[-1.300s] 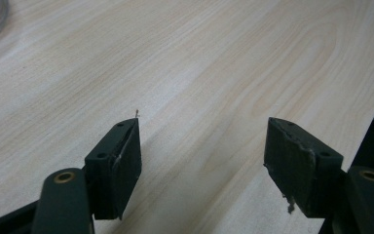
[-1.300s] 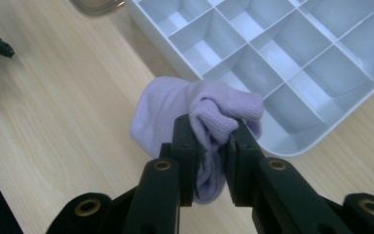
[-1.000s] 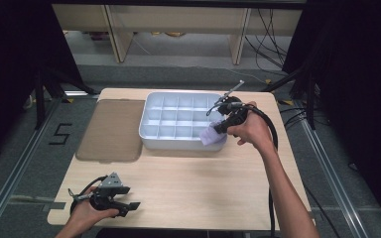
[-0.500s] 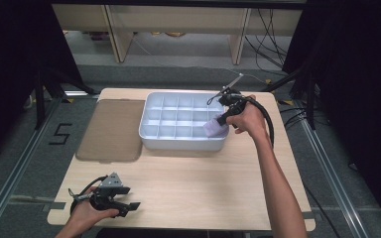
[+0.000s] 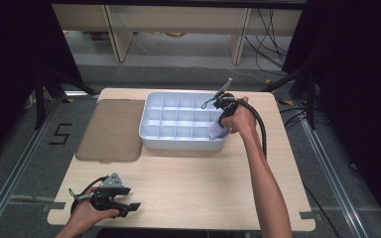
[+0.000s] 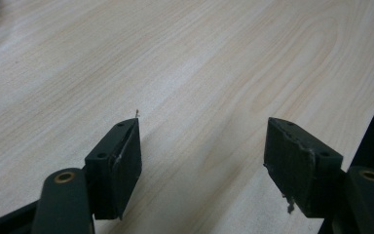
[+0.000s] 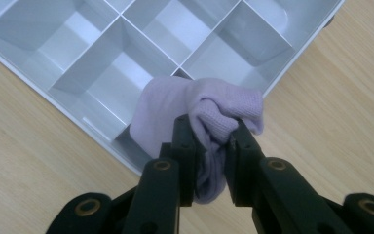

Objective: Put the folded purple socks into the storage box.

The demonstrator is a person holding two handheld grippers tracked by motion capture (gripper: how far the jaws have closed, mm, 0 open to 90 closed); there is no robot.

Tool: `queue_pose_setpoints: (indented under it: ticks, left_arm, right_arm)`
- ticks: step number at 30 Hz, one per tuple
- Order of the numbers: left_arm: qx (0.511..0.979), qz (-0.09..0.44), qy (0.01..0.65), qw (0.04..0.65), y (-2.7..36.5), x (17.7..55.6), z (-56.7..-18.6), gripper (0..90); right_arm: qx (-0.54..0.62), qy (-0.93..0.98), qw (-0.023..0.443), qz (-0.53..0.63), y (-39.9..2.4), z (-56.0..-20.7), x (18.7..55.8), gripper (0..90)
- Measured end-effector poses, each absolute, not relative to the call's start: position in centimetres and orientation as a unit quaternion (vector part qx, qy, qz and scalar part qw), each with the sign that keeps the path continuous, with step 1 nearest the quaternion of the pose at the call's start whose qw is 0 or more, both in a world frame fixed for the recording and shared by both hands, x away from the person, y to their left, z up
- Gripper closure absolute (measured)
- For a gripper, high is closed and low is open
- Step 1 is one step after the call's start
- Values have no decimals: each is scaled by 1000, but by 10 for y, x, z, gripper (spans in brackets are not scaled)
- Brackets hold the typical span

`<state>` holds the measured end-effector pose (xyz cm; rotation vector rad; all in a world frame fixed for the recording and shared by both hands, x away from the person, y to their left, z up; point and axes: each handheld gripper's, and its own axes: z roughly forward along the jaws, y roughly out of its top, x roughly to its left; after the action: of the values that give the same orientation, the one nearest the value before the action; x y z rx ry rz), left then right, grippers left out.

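Your right gripper [image 7: 209, 141] clamps the lilac cloth [image 7: 199, 112]
Cloth hangs over the divided tray's [image 5: 178, 141] corner compartment; your left gripper [image 6: 202, 161] stands open, empty

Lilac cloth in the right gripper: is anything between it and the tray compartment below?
Nothing visible. The right gripper holds the lilac cloth over a near corner of the white tray; the compartments around it look empty.

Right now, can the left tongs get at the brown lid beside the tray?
Probably yes. The left tongs sit open over bare table, and nothing lies between them and the brown lid.
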<state>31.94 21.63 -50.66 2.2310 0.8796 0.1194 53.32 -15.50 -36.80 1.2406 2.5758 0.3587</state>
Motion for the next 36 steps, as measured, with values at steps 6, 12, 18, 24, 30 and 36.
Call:
queue_pose_setpoints:
  ticks: [6,12,18,24,30,36]
  left_arm:
    - [862,41,348,367,214,318,-508,297]
    - [861,38,352,366,214,318,-509,298]
    - [868,42,343,357,215,319,-508,298]
    - [863,36,350,363,213,318,-509,298]
    - [867,39,342,360,214,319,-509,297]
    - [869,37,340,358,213,319,-509,298]
  right_arm:
    - [408,896,139,102,-146,-377,537,776]
    - [407,900,132,81,-144,-394,541,777]
    - [402,904,127,78,-141,-409,541,776]
    - [402,903,130,79,-139,-410,542,754]
    - [418,889,144,122,-148,-396,541,624]
    - [414,888,136,150,-158,-386,537,774]
